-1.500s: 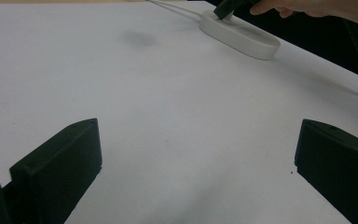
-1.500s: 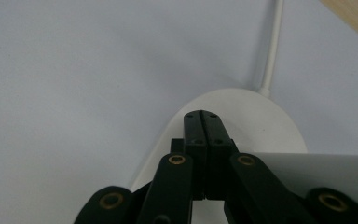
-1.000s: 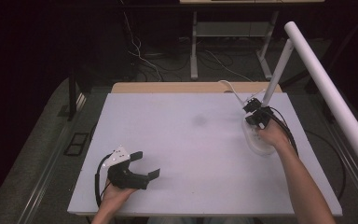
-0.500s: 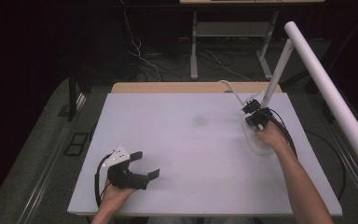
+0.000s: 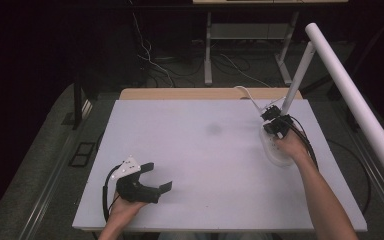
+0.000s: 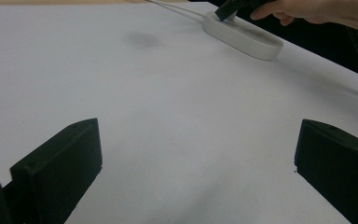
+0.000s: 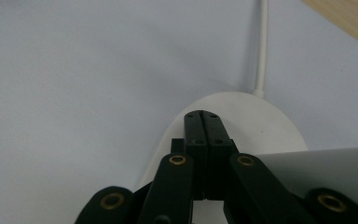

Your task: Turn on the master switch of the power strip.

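A white oval power strip (image 5: 276,151) lies flat at the right of the white table (image 5: 205,165), and its white cable (image 5: 248,95) runs off the far edge. My right gripper (image 5: 270,116) is shut with nothing between its jaws, its tips pointing down over the strip's far end. The right gripper view shows the closed jaws (image 7: 203,116) over the oval strip (image 7: 265,126), near where the cable (image 7: 262,46) enters. Whether the tips touch the strip I cannot tell. My left gripper (image 5: 160,175) rests open near the front left edge, far from the strip (image 6: 242,37).
A long white tube (image 5: 352,95) slants above the table's right edge on a white post (image 5: 297,75) that rises just behind the strip. A wooden board (image 5: 195,93) lines the far edge. A faint grey smudge (image 5: 213,129) marks the tabletop.
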Demonstrator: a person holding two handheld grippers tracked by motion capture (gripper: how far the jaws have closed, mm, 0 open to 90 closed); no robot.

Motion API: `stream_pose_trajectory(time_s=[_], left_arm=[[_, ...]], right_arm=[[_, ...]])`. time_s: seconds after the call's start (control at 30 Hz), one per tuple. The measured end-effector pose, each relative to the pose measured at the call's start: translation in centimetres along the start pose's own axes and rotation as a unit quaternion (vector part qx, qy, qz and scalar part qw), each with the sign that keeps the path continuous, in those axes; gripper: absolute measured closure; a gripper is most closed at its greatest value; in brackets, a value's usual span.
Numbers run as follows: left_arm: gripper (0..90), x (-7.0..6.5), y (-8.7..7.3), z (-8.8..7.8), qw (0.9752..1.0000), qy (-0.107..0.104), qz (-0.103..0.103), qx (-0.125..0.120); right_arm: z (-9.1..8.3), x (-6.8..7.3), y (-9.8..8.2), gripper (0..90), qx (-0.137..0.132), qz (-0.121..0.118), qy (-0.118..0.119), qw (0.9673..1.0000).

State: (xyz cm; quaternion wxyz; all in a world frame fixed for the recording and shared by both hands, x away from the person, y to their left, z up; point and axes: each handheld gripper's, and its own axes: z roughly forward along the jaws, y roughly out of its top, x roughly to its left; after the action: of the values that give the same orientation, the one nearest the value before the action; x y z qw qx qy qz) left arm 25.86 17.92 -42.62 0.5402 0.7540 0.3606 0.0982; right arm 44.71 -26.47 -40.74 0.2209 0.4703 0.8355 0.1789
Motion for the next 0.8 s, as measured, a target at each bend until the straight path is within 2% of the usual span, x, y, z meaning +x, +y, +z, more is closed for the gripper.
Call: stream_pose_trajectory(time_s=[0.43, 0.6, 0.8], left_arm=[[0.0, 0.1, 0.1, -0.1, 1.0, 0.0, 0.001, 0.001], [0.0, 0.1, 0.1, -0.1, 1.0, 0.001, -0.002, -0.004], [0.0, 0.1, 0.1, -0.2, 1.0, 0.0, -0.003, -0.006]], right_arm=[[-0.3, 0.1, 0.3, 89.3, 0.007, -0.002, -0.001, 1.0], [-0.6, 0.4, 0.6, 89.3, -0.003, -0.003, 0.003, 1.0], [-1.9, 0.6, 1.4, 89.2, -0.02, 0.003, 0.023, 0.9995]])
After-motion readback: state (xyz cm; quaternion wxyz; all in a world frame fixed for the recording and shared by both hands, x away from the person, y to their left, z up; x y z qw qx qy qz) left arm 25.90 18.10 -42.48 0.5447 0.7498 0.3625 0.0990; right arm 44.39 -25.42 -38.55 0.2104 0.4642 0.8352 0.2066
